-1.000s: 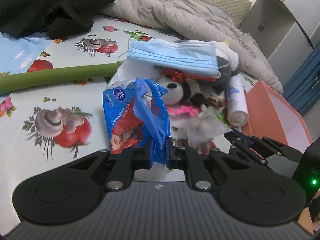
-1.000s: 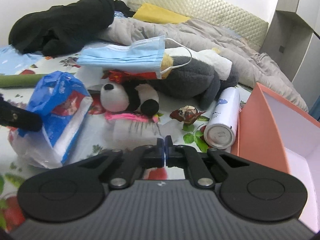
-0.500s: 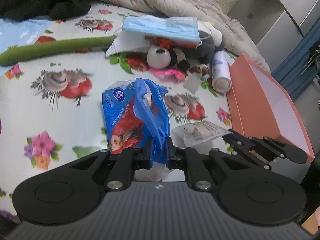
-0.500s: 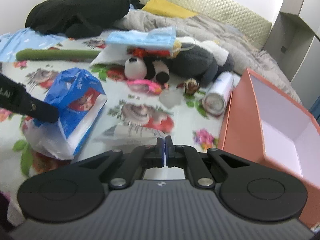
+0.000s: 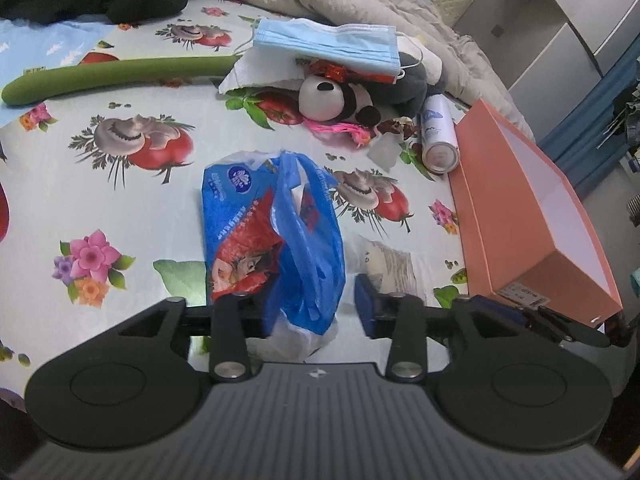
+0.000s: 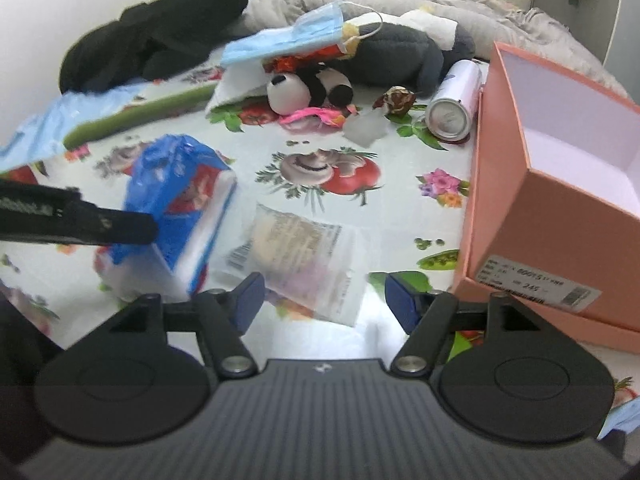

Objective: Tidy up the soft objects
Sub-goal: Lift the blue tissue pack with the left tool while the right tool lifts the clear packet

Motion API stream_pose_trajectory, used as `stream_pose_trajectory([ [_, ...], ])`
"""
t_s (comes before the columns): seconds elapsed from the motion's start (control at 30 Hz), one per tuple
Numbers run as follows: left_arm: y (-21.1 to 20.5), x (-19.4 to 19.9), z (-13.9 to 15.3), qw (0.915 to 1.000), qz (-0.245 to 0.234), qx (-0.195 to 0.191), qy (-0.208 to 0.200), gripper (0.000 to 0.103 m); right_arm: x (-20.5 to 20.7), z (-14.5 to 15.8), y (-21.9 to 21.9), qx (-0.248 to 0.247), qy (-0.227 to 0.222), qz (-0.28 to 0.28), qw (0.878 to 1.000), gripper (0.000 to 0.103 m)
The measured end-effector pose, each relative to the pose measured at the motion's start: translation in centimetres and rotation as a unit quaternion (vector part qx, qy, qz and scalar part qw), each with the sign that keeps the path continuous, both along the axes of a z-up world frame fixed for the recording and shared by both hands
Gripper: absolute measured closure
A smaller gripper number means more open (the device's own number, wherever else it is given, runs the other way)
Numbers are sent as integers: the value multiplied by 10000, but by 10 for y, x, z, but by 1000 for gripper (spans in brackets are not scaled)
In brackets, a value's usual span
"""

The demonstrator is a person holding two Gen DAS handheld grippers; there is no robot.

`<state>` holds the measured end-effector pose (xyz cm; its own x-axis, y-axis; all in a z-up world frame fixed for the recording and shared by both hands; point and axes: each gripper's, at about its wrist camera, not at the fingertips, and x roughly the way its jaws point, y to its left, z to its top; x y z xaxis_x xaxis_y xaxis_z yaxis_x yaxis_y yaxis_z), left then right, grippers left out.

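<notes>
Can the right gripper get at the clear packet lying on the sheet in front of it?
Probably yes: the right gripper stands open, the clear packet lies flat just ahead, nothing on top.

Illumination is even, diffuse indoor light; no lamp is visible. Shadows under objects are soft and faint. The glossy printed sheet [image 6: 408, 216] shows a bright white glare patch at the near edge in the right wrist view. Both views have strong fisheye distortion: straight edges of the orange box [image 5: 532, 216] bow, and the corners darken. The left wrist view is sharp near the centre. The right wrist view is smeared by motion blur, most visibly on the tissue pack [image 6: 180, 200] and the clear packet [image 6: 304, 256].
</notes>
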<state>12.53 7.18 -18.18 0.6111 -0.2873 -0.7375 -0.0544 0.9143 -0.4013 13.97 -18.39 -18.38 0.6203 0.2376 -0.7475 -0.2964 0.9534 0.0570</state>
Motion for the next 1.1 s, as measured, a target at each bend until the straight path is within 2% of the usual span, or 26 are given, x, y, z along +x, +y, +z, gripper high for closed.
stream_pose_trajectory([
  [0.13,0,1,2,9999,36,-15,-107,46,2,-1,8,105,-69,151,9998,35],
  [0.4,6,5,0,9996,207,-163,-95,46,28,-23,29,44,-80,246,9997,34],
  [0.53,3,10,-5,9997,203,-73,-70,46,37,-33,34,42,-12,309,9995,34],
  [0.63,0,11,-7,9998,168,17,-81,46,38,-35,35,-12,-30,382,9993,44],
  [0.7,-2,13,-10,9998,151,49,-73,46,38,-35,35,-46,-42,454,9989,56],
  [0.9,-10,16,-14,9997,79,236,-74,47,38,-30,30,64,33,478,9988,76],
  [0.97,-12,16,-14,9995,64,303,-86,52,36,-28,27,112,55,458,9989,81],
  [1.0,-13,16,-14,9993,63,367,-91,60,35,-27,26,123,54,458,9989,83],
  [1.07,-13,17,-15,9993,77,376,-3,65,33,-24,24,112,34,461,9989,86],
  [1.1,-13,18,-15,9994,55,337,12,73,32,-23,23,104,37,449,9989,87],
])
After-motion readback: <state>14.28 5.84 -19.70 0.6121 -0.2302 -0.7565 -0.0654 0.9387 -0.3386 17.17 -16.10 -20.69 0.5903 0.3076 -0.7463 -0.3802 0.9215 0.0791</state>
